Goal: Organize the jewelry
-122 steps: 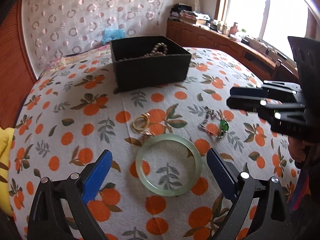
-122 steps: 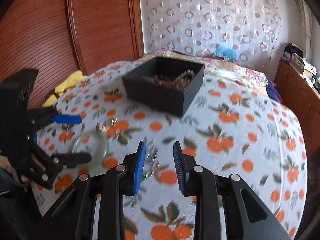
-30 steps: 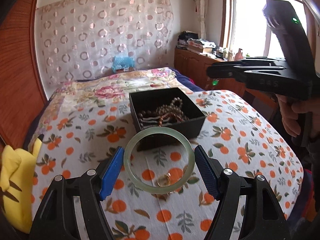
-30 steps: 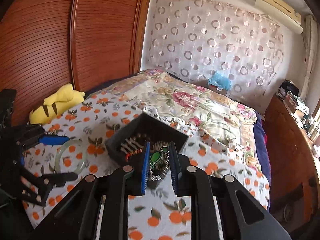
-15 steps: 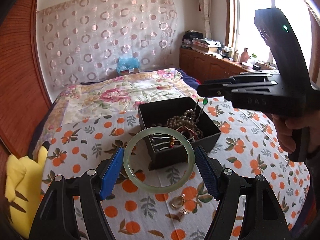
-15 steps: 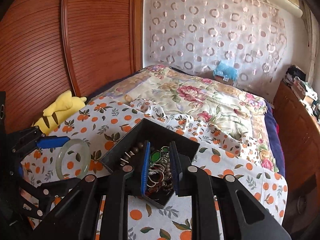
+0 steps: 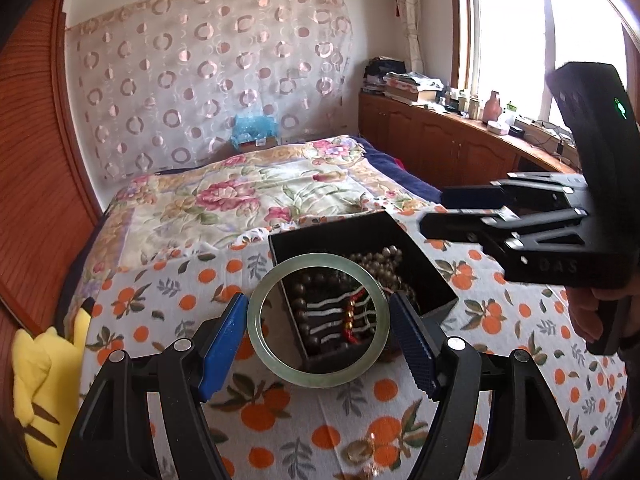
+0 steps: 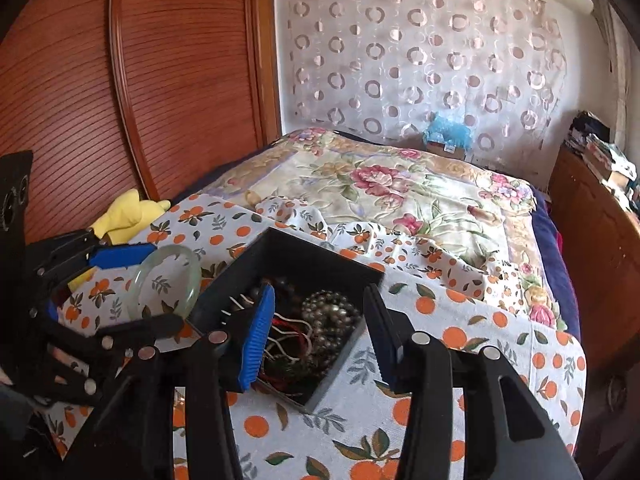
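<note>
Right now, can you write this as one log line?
left gripper: holds pale green jade bangle | right gripper: opening, empty, above black jewelry box

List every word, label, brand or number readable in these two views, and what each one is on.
"DAS": raised letters on the black body of the right gripper, seen in the left wrist view; faint, so the reading is not certain.
Label on the small box under the blue wrapping by the curtain: too small to read.
Books and papers stacked on the wooden cabinet: too blurred to read.
Nothing else legible.
</note>
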Available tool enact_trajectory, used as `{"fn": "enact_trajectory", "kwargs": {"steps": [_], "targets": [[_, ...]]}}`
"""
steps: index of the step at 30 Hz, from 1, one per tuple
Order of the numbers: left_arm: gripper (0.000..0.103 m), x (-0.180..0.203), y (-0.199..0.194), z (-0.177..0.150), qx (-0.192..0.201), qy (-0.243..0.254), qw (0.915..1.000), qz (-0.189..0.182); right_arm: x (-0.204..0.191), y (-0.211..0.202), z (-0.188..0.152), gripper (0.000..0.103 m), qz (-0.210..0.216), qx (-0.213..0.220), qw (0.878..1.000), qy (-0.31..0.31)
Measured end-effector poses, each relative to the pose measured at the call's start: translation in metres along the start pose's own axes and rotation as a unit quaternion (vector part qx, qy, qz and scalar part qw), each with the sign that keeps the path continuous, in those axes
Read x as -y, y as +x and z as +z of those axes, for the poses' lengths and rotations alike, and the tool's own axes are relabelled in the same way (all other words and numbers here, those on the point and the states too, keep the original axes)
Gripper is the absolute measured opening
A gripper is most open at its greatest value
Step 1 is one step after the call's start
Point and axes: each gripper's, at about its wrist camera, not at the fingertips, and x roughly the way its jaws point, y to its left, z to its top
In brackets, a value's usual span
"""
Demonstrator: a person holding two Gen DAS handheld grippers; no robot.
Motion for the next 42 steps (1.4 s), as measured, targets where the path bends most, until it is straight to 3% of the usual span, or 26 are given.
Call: {"fn": "enact_trajectory", "kwargs": {"steps": [12, 21, 24, 26, 32, 42], "targets": [[0.069, -0.001, 0.055, 0.025, -0.027, 0.005, 0.9996, -0.003, 0.038, -0.005, -0.041, 0.049, 0.009, 0.021, 0.998, 0.053], [0.069, 0.003, 0.076, 0.033, -0.048, 0.019, 0.9986, -0.014, 0.049, -0.007, -0.056, 0.049, 0.016, 0.013, 0.998, 0.066], [0.071, 0.005, 0.07, 0.034, -0.042, 0.02, 0.9987, -0.019, 0.049, -0.009, -0.059, 0.049, 0.017, 0.012, 0.998, 0.065], [0.079, 0.006, 0.064, 0.034, -0.036, 0.018, 0.9988, -0.028, 0.046, -0.012, -0.059, 0.049, 0.021, 0.012, 0.998, 0.061], [0.079, -0.001, 0.031, 0.02, -0.021, 0.009, 0.9995, -0.019, 0.024, -0.024, -0.059, 0.049, 0.03, 0.014, 0.999, 0.038], [0.079, -0.037, 0.0, -0.04, -0.064, -0.008, 0.9978, 0.018, -0.048, -0.013, -0.07, 0.048, 0.093, -0.026, 0.994, -0.042]]}}
